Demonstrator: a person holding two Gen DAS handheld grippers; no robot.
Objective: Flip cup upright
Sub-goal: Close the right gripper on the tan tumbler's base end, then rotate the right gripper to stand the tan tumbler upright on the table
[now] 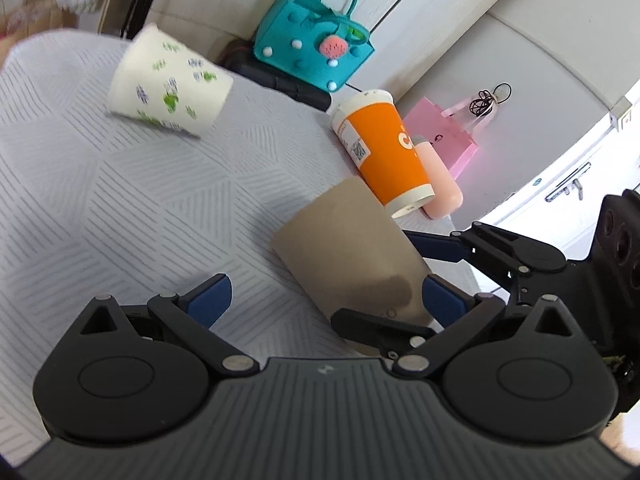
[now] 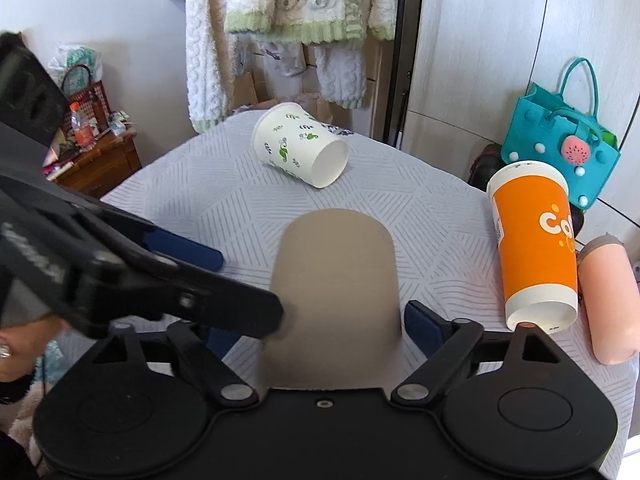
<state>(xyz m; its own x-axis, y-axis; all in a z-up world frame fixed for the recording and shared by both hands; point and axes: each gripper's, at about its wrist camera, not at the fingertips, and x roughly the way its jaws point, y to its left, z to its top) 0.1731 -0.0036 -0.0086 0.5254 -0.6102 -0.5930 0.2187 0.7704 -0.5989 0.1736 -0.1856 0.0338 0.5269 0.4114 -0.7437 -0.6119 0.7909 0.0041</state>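
A plain brown paper cup [image 2: 336, 280] lies on its side on the grey-white quilted table [image 2: 200, 184], also in the left wrist view [image 1: 352, 256]. My right gripper [image 2: 316, 328] straddles it with open jaws, blue pads [image 2: 424, 326] on either side, and shows in the left wrist view [image 1: 434, 268]. My left gripper [image 1: 324, 300] is open just left of the cup; its finger [image 2: 224, 300] touches the cup's left side. A white cup with green print [image 2: 302, 146] lies on its side farther back. An orange cup [image 2: 534, 248] lies at the right.
A pink bottle [image 2: 608, 300] lies beside the orange cup at the table's right edge. A teal felt bag [image 2: 560, 148] and a pink bag [image 1: 448, 136] stand off the table. Fluffy clothes [image 2: 288, 20] hang behind. A wooden cabinet [image 2: 100, 164] stands far left.
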